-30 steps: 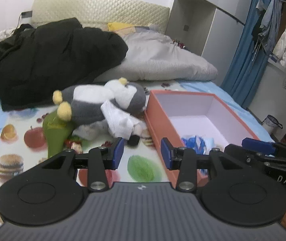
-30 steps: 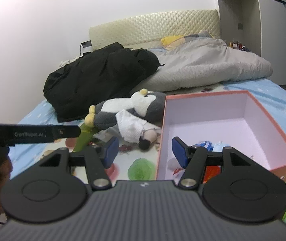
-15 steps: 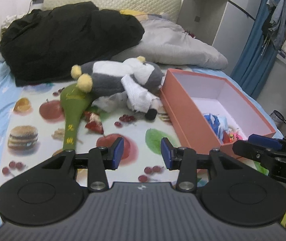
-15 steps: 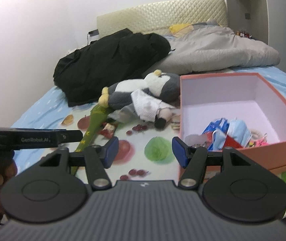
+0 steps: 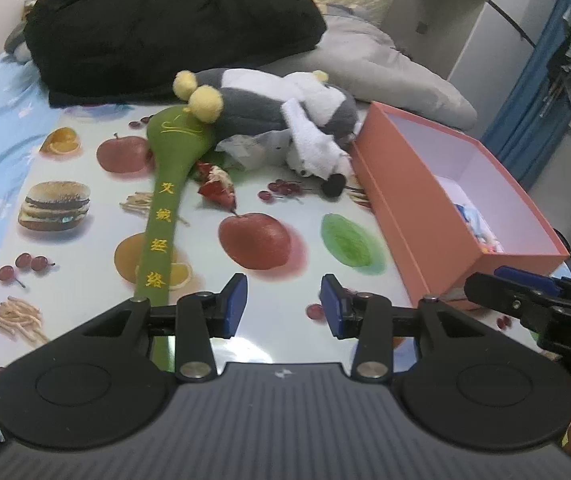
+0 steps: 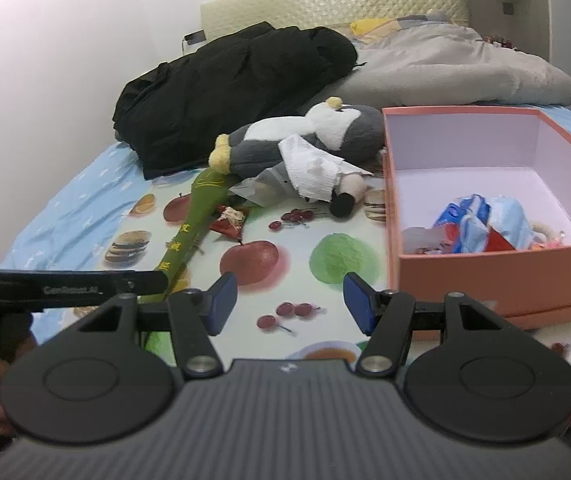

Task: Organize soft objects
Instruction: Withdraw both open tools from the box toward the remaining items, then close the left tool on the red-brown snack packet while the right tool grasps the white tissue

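1. Approach step: both tools hang over the fruit-print mat (image 5: 293, 216) on the bed; nothing is picked up yet.
2. The left gripper (image 5: 283, 306) is part open and empty.
3. The right gripper (image 6: 287, 302) is likewise part open, touching nothing.
4. The penguin plush (image 6: 309, 138) and green soft mallet (image 5: 167, 184) lie beside the orange box (image 6: 485, 268); next comes reaching forward to one.

The green mallet (image 5: 165, 200) handle end hides behind the left gripper (image 5: 283, 306) (box contents blurred).
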### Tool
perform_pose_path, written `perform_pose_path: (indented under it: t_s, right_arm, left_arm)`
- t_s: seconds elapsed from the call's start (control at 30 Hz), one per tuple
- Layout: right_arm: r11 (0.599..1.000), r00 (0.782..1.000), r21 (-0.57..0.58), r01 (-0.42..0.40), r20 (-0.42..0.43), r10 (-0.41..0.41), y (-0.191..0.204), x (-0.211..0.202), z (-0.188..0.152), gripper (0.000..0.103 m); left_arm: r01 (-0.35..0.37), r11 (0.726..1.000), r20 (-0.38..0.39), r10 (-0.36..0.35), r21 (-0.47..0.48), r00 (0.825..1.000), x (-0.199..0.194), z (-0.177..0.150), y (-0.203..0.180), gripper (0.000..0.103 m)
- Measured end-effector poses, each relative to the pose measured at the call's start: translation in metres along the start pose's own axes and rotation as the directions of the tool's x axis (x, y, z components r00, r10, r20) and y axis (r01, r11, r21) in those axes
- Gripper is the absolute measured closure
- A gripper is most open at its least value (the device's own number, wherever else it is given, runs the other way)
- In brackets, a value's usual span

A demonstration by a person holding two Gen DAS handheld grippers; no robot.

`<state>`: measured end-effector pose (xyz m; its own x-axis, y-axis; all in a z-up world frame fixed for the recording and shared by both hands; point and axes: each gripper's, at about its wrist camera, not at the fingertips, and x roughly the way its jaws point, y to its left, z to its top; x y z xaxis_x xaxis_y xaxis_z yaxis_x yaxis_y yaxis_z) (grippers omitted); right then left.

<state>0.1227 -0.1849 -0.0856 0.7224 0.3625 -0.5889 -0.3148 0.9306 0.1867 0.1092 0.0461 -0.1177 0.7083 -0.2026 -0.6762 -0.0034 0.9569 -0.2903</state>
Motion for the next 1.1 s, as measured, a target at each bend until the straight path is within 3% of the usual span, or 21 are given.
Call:
perform_pose_path:
  t_s: [0.4, 0.67, 0.83, 1.1]
  right_arm:
    - [1.0, 1.0, -0.021, 0.007, -0.027, -0.007, 0.008, 0.065, 0.024, 0.042]
    - [0.999, 0.999, -0.036, 0.012, -0.03, -0.013, 0.009, 0.114, 0.049, 0.042]
    - [0.999, 0.999, -0.032, 0.017, -0.04, -0.018, 0.004, 0.145, 0.058, 0.047]
    - [0.998, 0.998, -0.024, 0.054, -0.02, -0.055, -0.004, 0.19, 0.075, 0.043]
  left_arm:
    - [-0.033, 0.999, -0.017, 0.032, -0.038, 0.999, 0.061, 0.033, 0.034, 0.052]
    - [-0.052, 0.999, -0.017, 0.053, 0.013, 0.998, 0.104, 0.06, 0.039, 0.052]
    - [-0.065, 0.997, -0.02, 0.066, 0.039, 0.998, 0.131, 0.073, 0.042, 0.045]
    - [-0.104, 0.988, -0.015, 0.107, 0.114, 0.994, 0.17, 0.087, 0.036, 0.045]
